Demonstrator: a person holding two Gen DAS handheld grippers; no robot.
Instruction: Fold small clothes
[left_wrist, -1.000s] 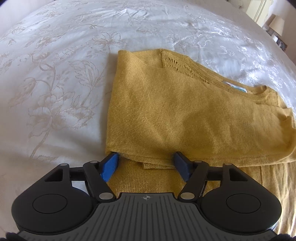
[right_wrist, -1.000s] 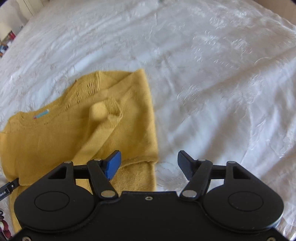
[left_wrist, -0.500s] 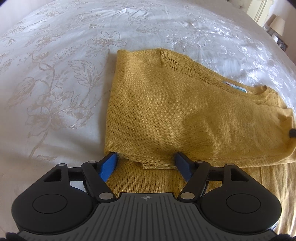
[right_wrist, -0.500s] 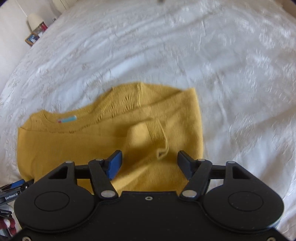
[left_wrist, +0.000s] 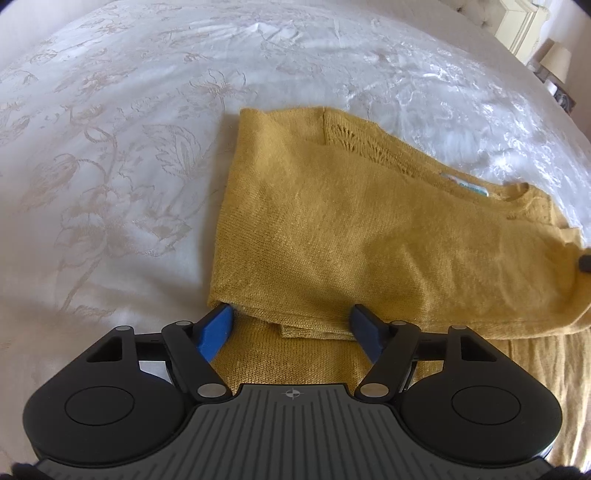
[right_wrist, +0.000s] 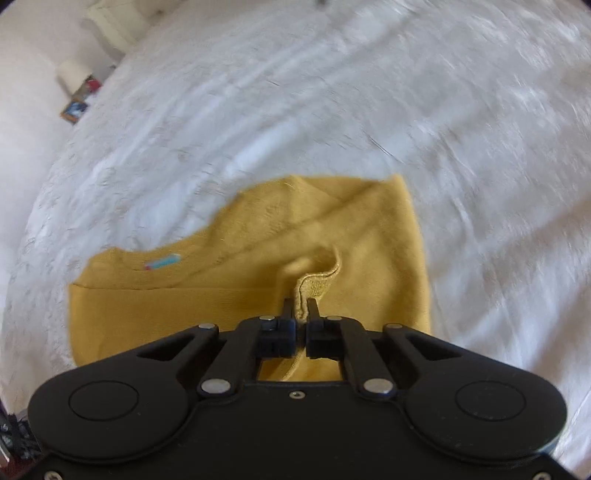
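A mustard-yellow knit sweater lies on the white bedspread, its sides folded over the body, a blue neck label showing. My left gripper is open, its blue pads straddling the folded near edge of the sweater. In the right wrist view the sweater fills the middle. My right gripper is shut on a raised cuff edge of the sweater. The tip of the right gripper shows at the right edge of the left wrist view.
The embroidered white bedspread spreads all around the sweater. A lamp and nightstand stand beyond the far right of the bed. A white cabinet and small framed items sit past the far left in the right wrist view.
My right gripper swung left over the sweater and shut on the cuff edge; it was open before. The left gripper has stayed nearly still, open at the folded edge.
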